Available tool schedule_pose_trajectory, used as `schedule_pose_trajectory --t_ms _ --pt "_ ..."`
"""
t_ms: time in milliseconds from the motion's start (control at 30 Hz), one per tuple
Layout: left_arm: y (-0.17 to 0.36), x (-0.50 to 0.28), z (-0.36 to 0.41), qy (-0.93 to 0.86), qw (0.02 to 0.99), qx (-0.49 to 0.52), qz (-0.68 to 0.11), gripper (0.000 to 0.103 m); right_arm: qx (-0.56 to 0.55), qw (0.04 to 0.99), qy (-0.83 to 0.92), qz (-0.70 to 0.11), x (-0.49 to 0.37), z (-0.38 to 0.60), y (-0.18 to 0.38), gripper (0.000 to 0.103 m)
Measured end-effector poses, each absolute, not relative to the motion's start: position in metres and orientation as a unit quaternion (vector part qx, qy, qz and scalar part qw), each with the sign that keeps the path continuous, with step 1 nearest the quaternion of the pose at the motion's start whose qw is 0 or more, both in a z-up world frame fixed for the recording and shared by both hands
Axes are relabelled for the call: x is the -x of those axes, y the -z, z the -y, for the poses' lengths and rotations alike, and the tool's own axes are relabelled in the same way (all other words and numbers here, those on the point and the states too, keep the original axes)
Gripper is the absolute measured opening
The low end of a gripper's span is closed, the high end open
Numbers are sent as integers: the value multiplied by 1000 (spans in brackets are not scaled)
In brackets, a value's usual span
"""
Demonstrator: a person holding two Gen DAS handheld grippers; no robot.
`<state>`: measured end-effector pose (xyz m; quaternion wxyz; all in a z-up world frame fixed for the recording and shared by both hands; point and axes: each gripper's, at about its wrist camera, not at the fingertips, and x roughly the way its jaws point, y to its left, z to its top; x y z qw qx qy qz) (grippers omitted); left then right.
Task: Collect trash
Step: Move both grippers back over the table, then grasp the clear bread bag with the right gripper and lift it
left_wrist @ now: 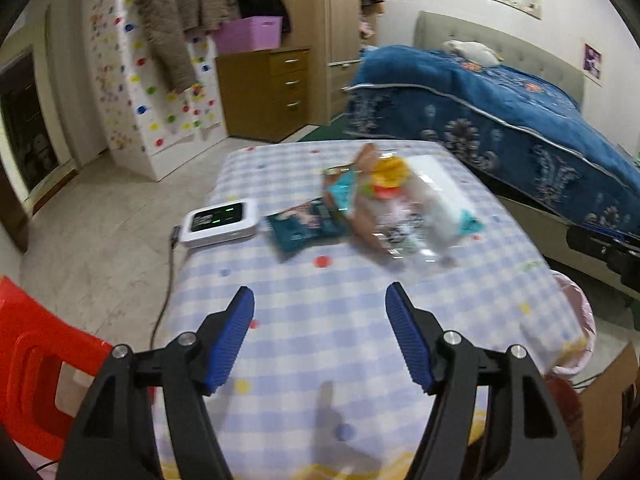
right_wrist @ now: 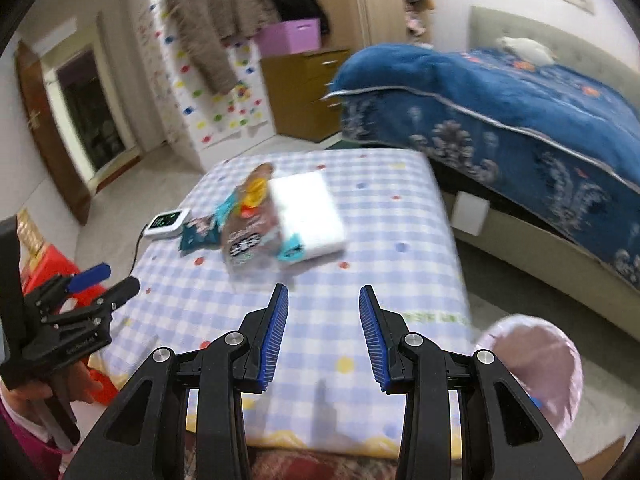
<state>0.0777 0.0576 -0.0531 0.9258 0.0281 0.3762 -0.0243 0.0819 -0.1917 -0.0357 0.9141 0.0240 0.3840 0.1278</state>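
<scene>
On the checked tablecloth (left_wrist: 320,320) a blurred heap of snack wrappers (left_wrist: 384,208) is seen beside a white tissue pack (right_wrist: 308,216) and a dark teal packet (left_wrist: 304,224). A pink-lined trash bin (right_wrist: 560,360) stands by the table's right edge. The left gripper (left_wrist: 320,300) and right gripper (right_wrist: 323,300) are held spread and empty, short of the heap. One wrapper is best singled out at its edge, so the pile is not dragged.

Right claw (right_wrist: 323,332) agape above checked table (right_wrist: 400,216), wrapper pile (right_wrist: 256,220) beyond, pink-lined bin (right_wrist: 536,364) beside.
</scene>
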Motion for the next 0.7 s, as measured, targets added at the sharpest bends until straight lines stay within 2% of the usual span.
schedule_pose_trajectory --t_ms 33,67,133,367,700 --pt "55 -80 -64 23 925 -20 -379 70 -18 912 -133 -387 -86 185 39 46" --pt "56 -81 -69 21 925 -14 -380 76 -13 910 -137 -391 -90 180 42 48" --pt "58 -86 -78 0 925 -8 -380 82 -4 905 -146 -399 -101 169 50 51" --pt "71 -101 -91 -17 915 -5 -403 82 14 894 -158 -419 -139 151 73 51" --pt "81 -112 -94 -21 908 -12 -417 82 -16 875 -176 -450 -182 145 95 51"
